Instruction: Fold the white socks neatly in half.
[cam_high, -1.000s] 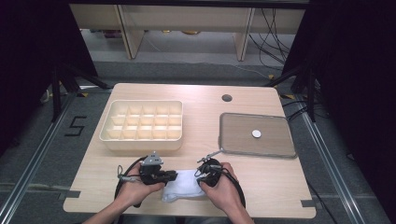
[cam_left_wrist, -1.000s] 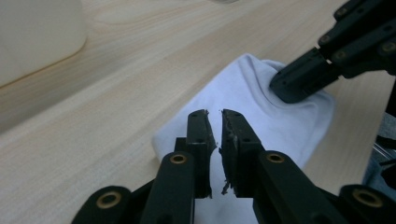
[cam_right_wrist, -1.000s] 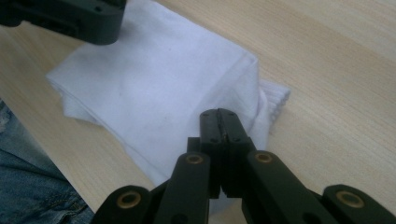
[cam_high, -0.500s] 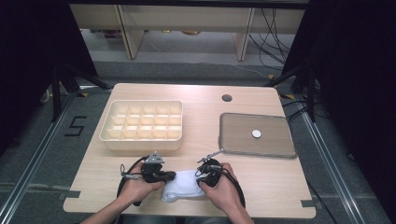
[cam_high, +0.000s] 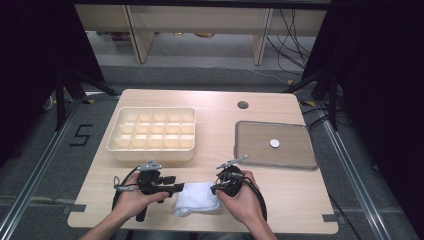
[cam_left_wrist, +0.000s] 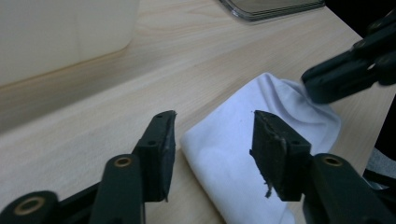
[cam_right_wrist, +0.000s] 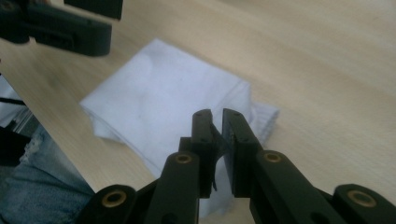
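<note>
Cloth (cam_high: 197, 198) btwn both tongs; left tongs (cam_left_wrist: 212, 140) spread over its edge; right tongs (cam_right_wrist: 218, 130) nearly clenched above it.

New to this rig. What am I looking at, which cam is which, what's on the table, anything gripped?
No robot: a person holds a two-jaw left gripper and right gripper. The high view looks down from above; the other two cameras ride on the grippers and look along their black jaws. On the wooden table lie a cream divided tray, a flat grey tray with a small white disc, and a folded white cloth. The left jaws stand open at the cloth's edge; the right jaws are nearly closed over the cloth, though an actual grip is unclear.
</note>
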